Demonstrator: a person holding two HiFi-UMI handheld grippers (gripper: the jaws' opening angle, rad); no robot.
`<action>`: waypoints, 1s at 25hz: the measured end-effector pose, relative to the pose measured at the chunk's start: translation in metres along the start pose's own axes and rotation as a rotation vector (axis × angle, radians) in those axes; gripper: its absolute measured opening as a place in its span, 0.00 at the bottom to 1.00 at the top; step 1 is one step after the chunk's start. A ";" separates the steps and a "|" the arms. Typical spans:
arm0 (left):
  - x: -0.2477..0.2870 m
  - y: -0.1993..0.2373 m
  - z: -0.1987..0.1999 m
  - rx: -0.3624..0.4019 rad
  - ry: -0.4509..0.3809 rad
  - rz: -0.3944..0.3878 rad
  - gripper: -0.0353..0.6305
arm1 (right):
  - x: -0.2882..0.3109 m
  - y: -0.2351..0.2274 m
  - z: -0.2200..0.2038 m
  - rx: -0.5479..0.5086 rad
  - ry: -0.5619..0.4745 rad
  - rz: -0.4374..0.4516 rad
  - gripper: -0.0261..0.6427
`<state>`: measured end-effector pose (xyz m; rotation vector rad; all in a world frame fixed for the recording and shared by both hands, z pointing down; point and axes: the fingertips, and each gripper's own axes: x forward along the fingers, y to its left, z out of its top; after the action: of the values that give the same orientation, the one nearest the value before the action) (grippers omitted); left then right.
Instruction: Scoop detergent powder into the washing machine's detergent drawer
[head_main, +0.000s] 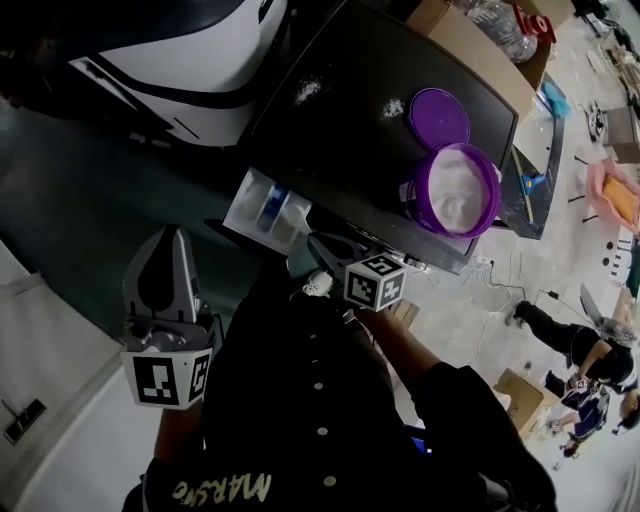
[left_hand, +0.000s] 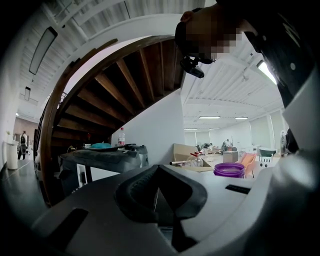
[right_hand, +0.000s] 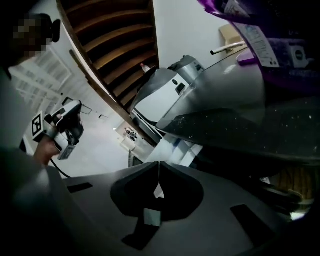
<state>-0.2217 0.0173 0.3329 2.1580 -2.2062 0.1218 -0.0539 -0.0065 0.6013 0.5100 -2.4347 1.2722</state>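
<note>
The purple detergent tub (head_main: 456, 190), full of white powder, stands open on the dark washing machine top (head_main: 345, 130), its lid (head_main: 438, 116) lying beside it. The white detergent drawer (head_main: 267, 206) sticks out of the machine's front, pulled open. My right gripper (head_main: 308, 268) hangs just below the drawer, shut on a small pale scoop (head_main: 316, 285). In the right gripper view, a white sliver shows between its pads (right_hand: 158, 172), with the drawer (right_hand: 175, 147) ahead and the tub (right_hand: 280, 45) at the upper right. My left gripper (head_main: 164, 240) is off to the left, shut and holding nothing (left_hand: 157, 187).
Spilled powder (head_main: 307, 92) dots the machine top. A white and black machine (head_main: 190, 70) sits at the top left. Cardboard boxes (head_main: 470, 40), an orange tray (head_main: 620, 195) and people (head_main: 565, 345) are to the right. A wooden staircase (left_hand: 115, 85) rises ahead of the left gripper.
</note>
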 end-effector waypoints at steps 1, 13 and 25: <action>0.001 -0.001 0.003 0.003 -0.006 -0.001 0.06 | -0.004 0.006 0.004 -0.007 -0.010 0.015 0.09; 0.040 -0.029 0.048 0.028 -0.132 -0.109 0.06 | -0.127 0.091 0.146 -0.339 -0.356 0.045 0.09; 0.070 -0.068 0.075 0.034 -0.208 -0.241 0.06 | -0.269 -0.006 0.191 -0.564 -0.214 -0.463 0.09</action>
<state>-0.1541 -0.0611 0.2662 2.5392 -2.0287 -0.0801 0.1582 -0.1279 0.3797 0.9942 -2.4811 0.3379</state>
